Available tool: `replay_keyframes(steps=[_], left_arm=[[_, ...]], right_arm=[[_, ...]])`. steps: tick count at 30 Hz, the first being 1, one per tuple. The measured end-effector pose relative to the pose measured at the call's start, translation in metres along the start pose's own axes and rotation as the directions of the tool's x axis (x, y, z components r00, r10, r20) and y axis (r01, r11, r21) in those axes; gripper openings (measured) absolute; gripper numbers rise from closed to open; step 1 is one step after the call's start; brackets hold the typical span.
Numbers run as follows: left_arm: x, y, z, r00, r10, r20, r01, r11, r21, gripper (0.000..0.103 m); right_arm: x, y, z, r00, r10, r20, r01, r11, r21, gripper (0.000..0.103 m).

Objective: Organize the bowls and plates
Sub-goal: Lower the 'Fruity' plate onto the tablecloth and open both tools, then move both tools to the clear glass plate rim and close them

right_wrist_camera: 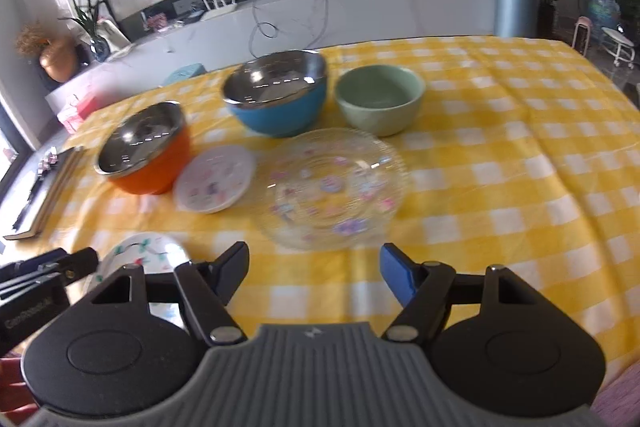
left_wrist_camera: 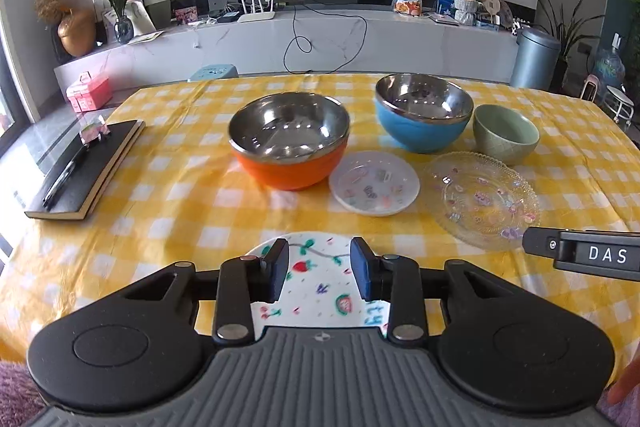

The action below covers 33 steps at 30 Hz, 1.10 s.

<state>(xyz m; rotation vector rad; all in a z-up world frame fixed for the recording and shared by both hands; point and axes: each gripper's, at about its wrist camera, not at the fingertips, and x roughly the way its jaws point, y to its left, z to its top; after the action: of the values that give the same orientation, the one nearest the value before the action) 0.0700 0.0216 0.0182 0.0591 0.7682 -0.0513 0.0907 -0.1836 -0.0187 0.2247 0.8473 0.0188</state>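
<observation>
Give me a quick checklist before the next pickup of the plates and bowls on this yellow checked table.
1. Left gripper empty: ok, jaws apart above the strawberry plate, pads not pressing it.
2. Right gripper empty: ok, jaws wide, only tablecloth between them.
3. Glass plate clear of the small white plate: ok, lying apart.
4. Orange bowl, blue bowl, green bowl upright: ok.
5. Bowls empty: ok.
</observation>
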Motion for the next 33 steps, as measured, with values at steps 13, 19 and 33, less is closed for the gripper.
replay_keyframes(steps=[13, 19, 33], left_arm=[[0.048, -0.049, 0.043, 0.993, -0.065, -0.101, 0.070, 0.997, 0.045, 0.049], [0.078, -0.062, 0.045, 0.979, -0.132, -0.152, 0.136, 0.990, 0.019, 0.049], [0.114, -0.066, 0.039, 0.963, -0.168, -0.210, 0.161, 0.986, -0.053, 0.038]], right_arm=[[0.031, -0.049, 0.066, 0.999, -0.035, 0.015, 0.035, 0.999, 0.002, 0.084], [0.060, -0.069, 0.069, 0.999, -0.022, -0.044, 0.025, 0.996, 0.089, 0.070], [0.097, -0.082, 0.063, 0.991, 0.067, -0.118, -0.050, 0.989, 0.142, 0.050]])
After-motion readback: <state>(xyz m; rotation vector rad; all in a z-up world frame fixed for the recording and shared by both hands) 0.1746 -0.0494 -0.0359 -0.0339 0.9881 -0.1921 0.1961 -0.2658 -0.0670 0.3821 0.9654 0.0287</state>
